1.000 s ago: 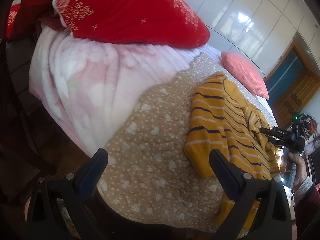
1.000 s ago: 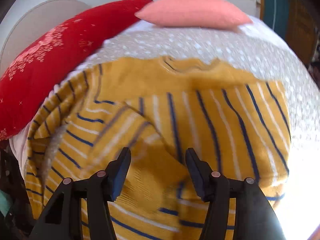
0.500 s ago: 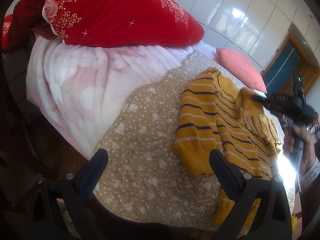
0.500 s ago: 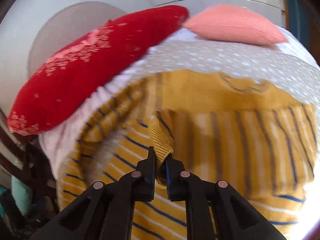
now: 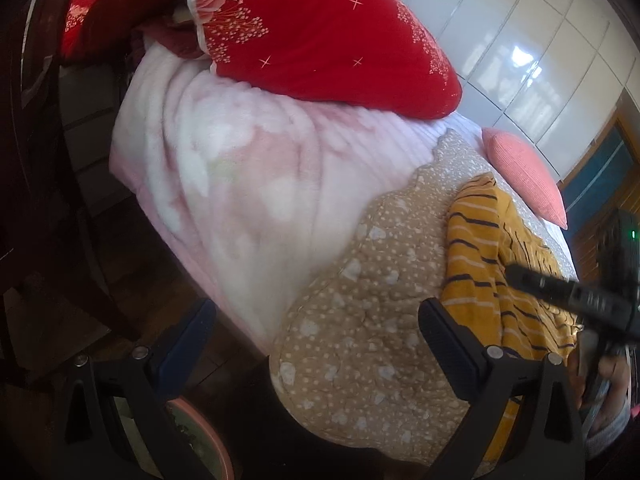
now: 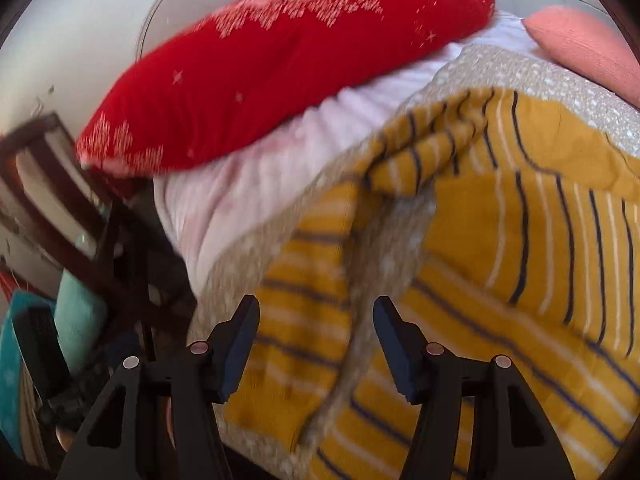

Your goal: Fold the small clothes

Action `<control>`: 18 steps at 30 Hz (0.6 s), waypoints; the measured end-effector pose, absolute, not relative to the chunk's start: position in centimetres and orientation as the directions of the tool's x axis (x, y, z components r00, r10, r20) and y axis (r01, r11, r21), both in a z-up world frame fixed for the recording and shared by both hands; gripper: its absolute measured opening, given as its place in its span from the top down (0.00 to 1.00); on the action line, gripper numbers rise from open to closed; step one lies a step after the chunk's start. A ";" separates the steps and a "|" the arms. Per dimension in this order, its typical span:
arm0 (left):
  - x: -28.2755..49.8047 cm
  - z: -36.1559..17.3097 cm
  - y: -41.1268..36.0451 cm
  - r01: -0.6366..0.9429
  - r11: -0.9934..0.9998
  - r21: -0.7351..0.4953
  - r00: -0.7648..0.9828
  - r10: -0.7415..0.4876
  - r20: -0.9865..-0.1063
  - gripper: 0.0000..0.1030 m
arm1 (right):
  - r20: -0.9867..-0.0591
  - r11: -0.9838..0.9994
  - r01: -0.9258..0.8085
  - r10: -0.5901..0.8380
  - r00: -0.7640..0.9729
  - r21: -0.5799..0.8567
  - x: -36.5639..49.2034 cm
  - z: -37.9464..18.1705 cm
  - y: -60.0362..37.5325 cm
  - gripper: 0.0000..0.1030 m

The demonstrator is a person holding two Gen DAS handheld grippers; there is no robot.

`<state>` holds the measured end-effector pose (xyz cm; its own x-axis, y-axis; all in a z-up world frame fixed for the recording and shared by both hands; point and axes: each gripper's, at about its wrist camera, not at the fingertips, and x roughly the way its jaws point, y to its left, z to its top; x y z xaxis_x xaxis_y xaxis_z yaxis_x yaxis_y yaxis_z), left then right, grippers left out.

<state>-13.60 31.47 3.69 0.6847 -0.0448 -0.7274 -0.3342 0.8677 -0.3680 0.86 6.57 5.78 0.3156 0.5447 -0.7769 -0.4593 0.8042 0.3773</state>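
Mustard-yellow knit sweater with navy and white stripes lies spread on the tan quilted bedcover with white dots, at the bed's near edge; one striped sleeve stretches out along the left side of the body, a strip of bedcover showing between them. Right gripper hovers over that sleeve, fingers spread apart, nothing between them; can't tell whether the tips touch the fabric; view is motion-blurred. Left gripper sits low off the bed corner, fingers wide apart and empty, well apart from the sweater's near cuff; from there the right gripper's black body shows over the sweater's lower part, a hand on its handle. Beyond the bedcover: pale pink fluffy blanket; large red embroidered cushion resting on it; small salmon-pink ribbed pillow at the far side, near the sweater's collar end. Dark wooden chair beside the bed.
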 end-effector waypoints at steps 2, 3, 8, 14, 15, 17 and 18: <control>-13.7 3.8 31.1 -0.328 0.871 -0.366 0.685 -0.048 -0.727 0.02 | -0.788 0.801 -0.472 0.538 0.299 0.368 -0.1 4.8 7.3 0.33; -13.7 4.0 30.7 -0.318 0.876 -0.363 0.687 -0.052 -0.725 0.02 | -0.790 0.799 -0.475 0.539 0.292 0.370 -0.4 4.2 7.6 0.33; -14.1 5.5 29.0 -0.280 0.898 -0.340 0.701 -0.051 -0.712 0.02 | -0.805 0.801 -0.493 0.519 0.288 0.340 -0.6 3.6 9.4 0.89; -14.3 7.6 26.9 -0.238 0.926 -0.293 0.717 -0.036 -0.696 0.02 | -0.697 0.794 -0.476 0.583 0.418 0.379 -0.7 9.0 4.1 0.89; -14.1 7.8 26.2 -0.226 0.933 -0.281 0.717 -0.036 -0.696 0.02 | -0.682 0.803 -0.465 0.576 0.450 0.372 -0.6 10.2 2.6 0.89; -13.7 8.0 25.3 -0.206 0.940 -0.272 0.715 -0.045 -0.698 0.02 | -0.659 0.827 -0.432 0.553 0.510 0.360 -0.5 12.2 -1.0 0.89; -13.4 8.1 24.7 -0.192 0.944 -0.269 0.712 -0.055 -0.700 0.02 | -0.654 0.846 -0.403 0.529 0.542 0.350 -0.4 13.0 -3.1 0.89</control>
